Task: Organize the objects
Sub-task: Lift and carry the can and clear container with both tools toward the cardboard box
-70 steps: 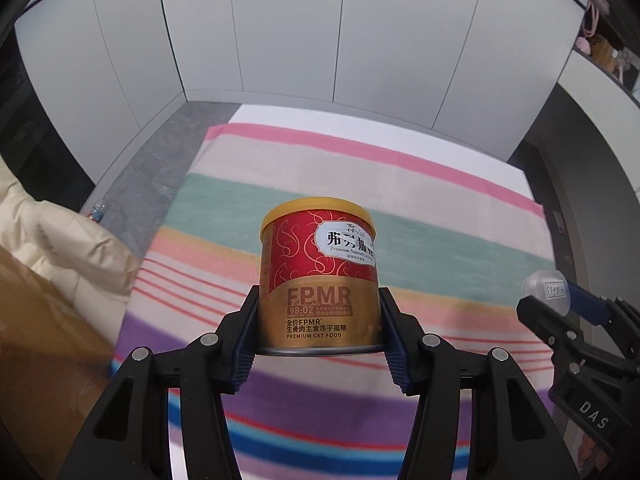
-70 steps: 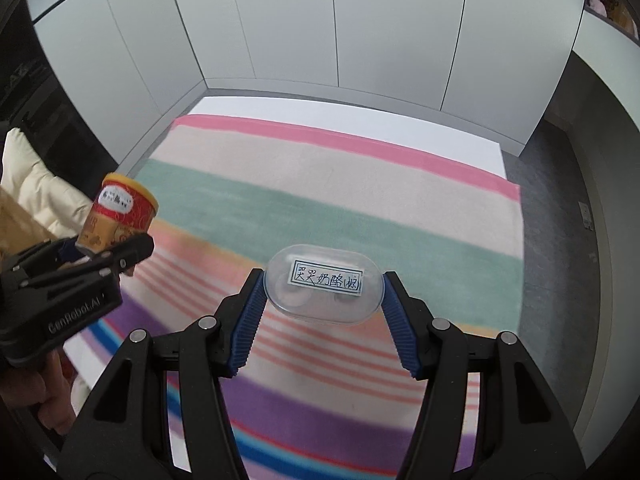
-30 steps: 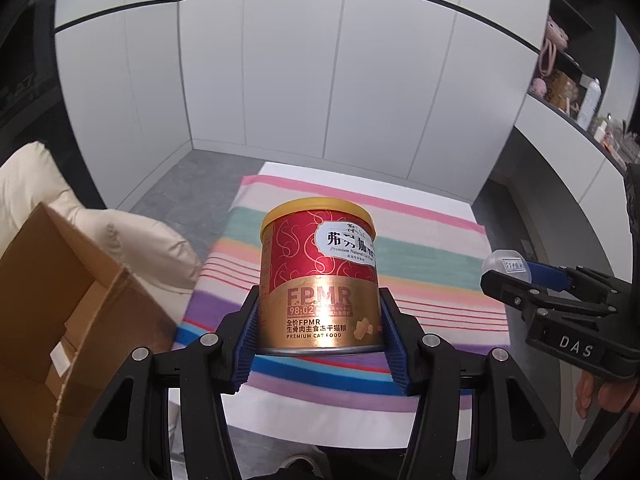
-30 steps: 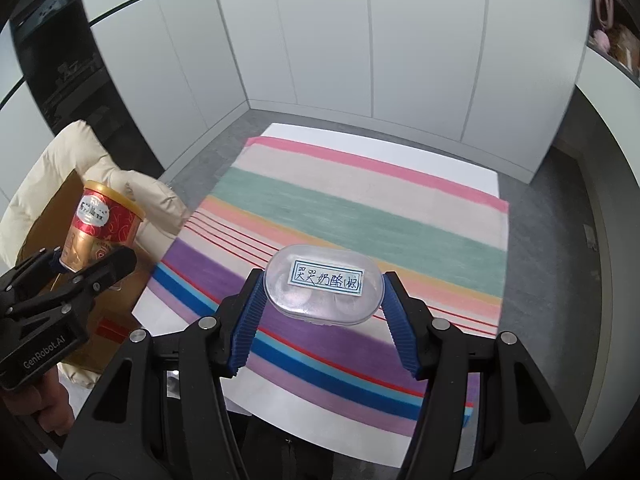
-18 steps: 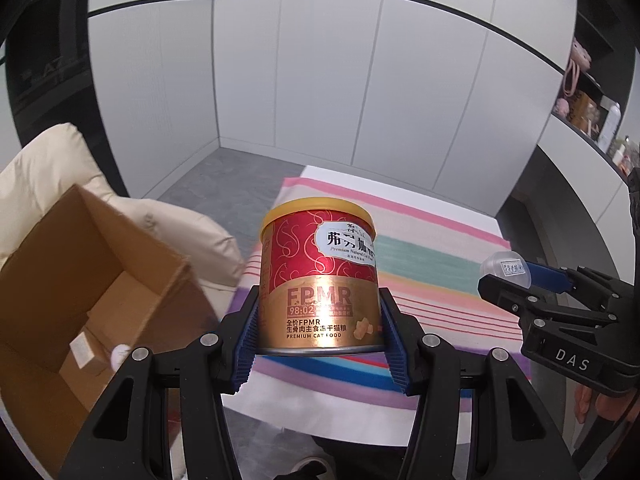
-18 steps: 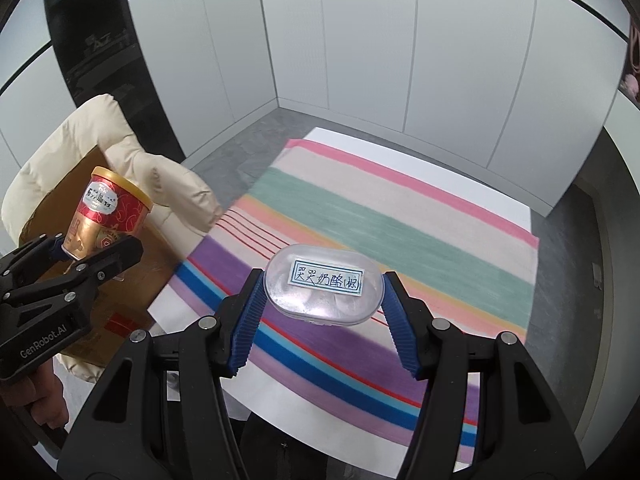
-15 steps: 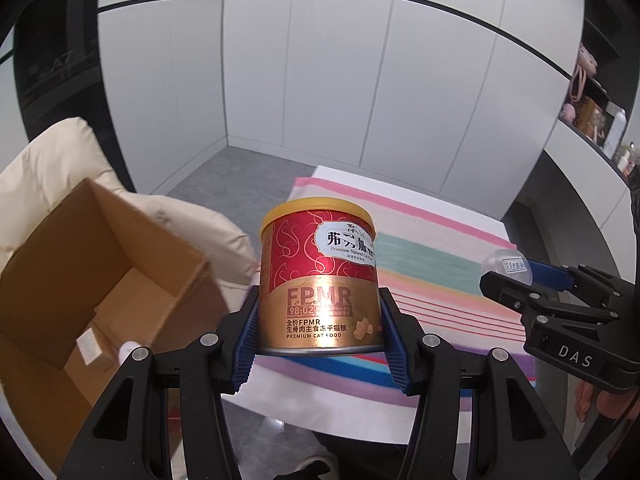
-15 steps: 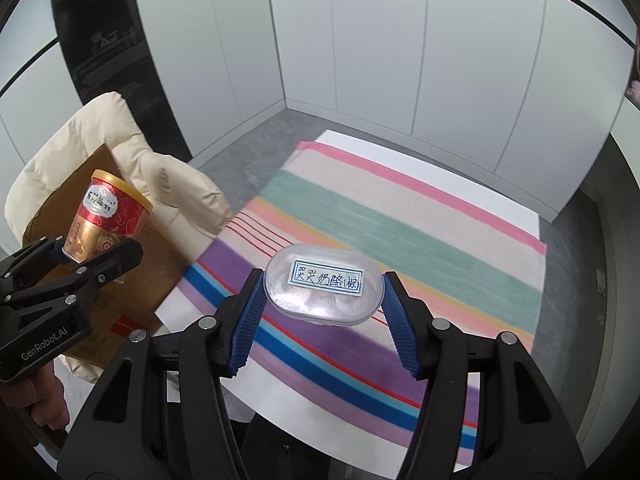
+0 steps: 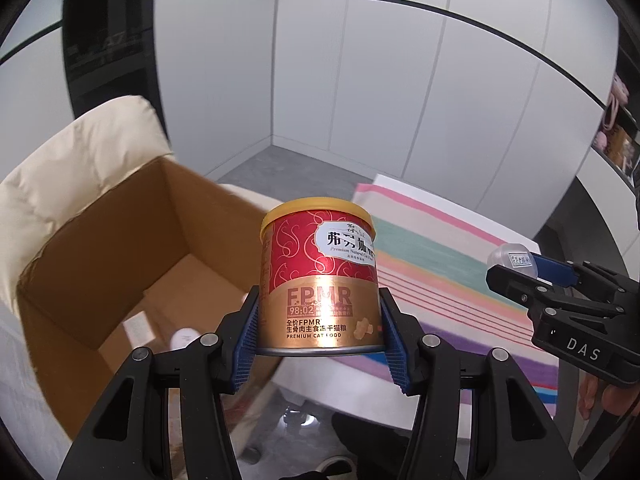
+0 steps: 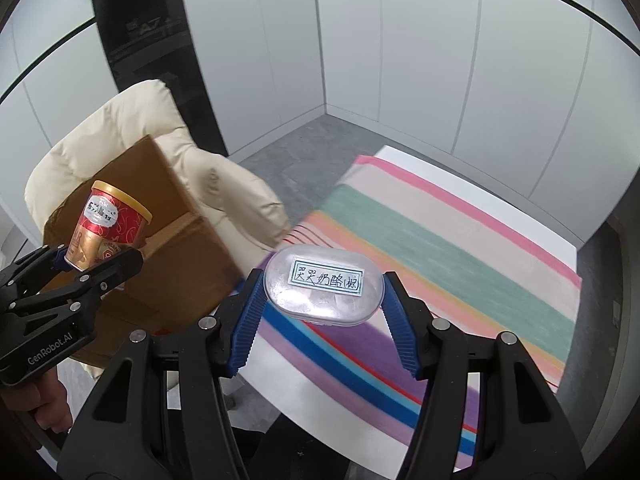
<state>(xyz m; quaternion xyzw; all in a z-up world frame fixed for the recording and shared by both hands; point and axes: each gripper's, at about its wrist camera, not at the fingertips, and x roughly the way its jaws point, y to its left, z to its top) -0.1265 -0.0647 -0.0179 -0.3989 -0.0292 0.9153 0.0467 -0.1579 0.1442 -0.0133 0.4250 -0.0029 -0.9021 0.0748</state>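
My left gripper (image 9: 318, 338) is shut on a red and gold cat food can (image 9: 318, 276) with a yellow lid, held upright in the air. An open cardboard box (image 9: 132, 256) lies to its left and below, with a white label and a small white round thing on its floor. My right gripper (image 10: 322, 316) is shut on a clear oval plastic container (image 10: 324, 286) bearing a handwritten label. In the right wrist view the left gripper (image 10: 86, 270) with the can (image 10: 108, 226) hangs over the box (image 10: 168, 256) at the left.
A cream padded chair (image 9: 80, 148) holds the box. A table with a striped cloth (image 10: 440, 248) stretches to the right, its near edge white. White cabinet walls stand behind. A shelf with small items (image 9: 618, 140) is at the far right. Grey floor lies between chair and table.
Both grippers have swung left, away from the striped table and toward the chair. The cardboard box now fills much more of the left wrist view. Both grips are unchanged.
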